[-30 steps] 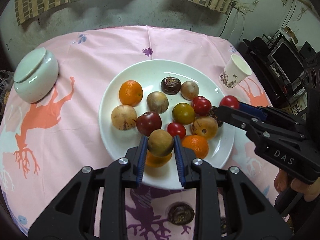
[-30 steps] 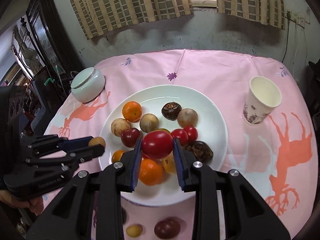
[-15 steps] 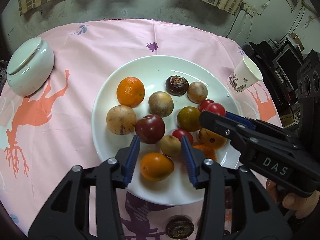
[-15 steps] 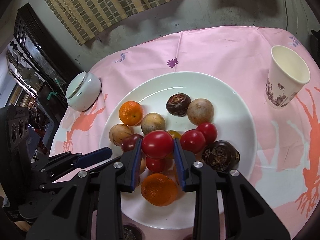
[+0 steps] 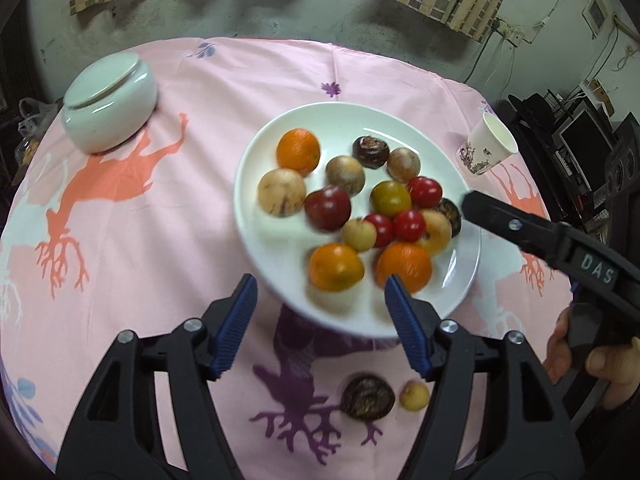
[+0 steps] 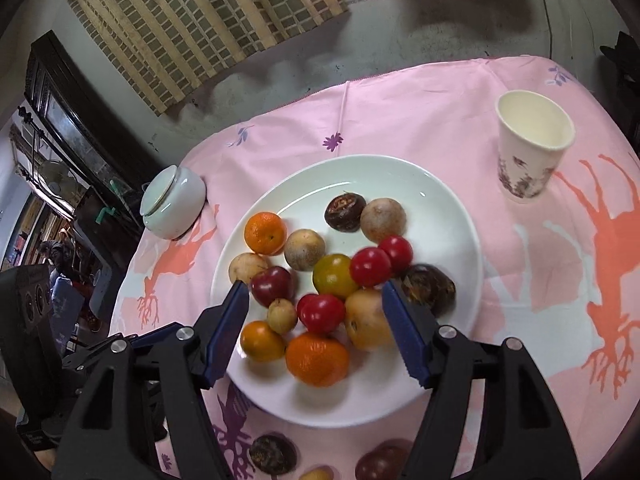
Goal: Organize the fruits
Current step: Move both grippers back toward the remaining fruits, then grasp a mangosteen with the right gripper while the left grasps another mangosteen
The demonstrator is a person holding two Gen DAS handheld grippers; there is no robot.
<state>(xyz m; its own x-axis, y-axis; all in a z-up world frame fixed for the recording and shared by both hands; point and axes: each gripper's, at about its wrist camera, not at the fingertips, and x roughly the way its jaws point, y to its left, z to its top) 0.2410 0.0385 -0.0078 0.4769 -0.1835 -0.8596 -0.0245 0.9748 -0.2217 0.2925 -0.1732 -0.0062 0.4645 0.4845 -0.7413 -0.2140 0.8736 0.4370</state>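
My left gripper (image 5: 318,290) and right gripper (image 6: 314,294) are opening, empty, over the white plate (image 6: 440,208) heaped with fruit; the right one's body reads "DAS"

Left hand-held gripper (image 5: 318,294): we see it tilted downward, jaws opening, nothing between the blue pads.
Right hand-held gripper (image 6: 314,302): also tilted downward, jaws opening, gripping nothing.
Right hand (image 5: 588,364): fingers wrapped around the handle.
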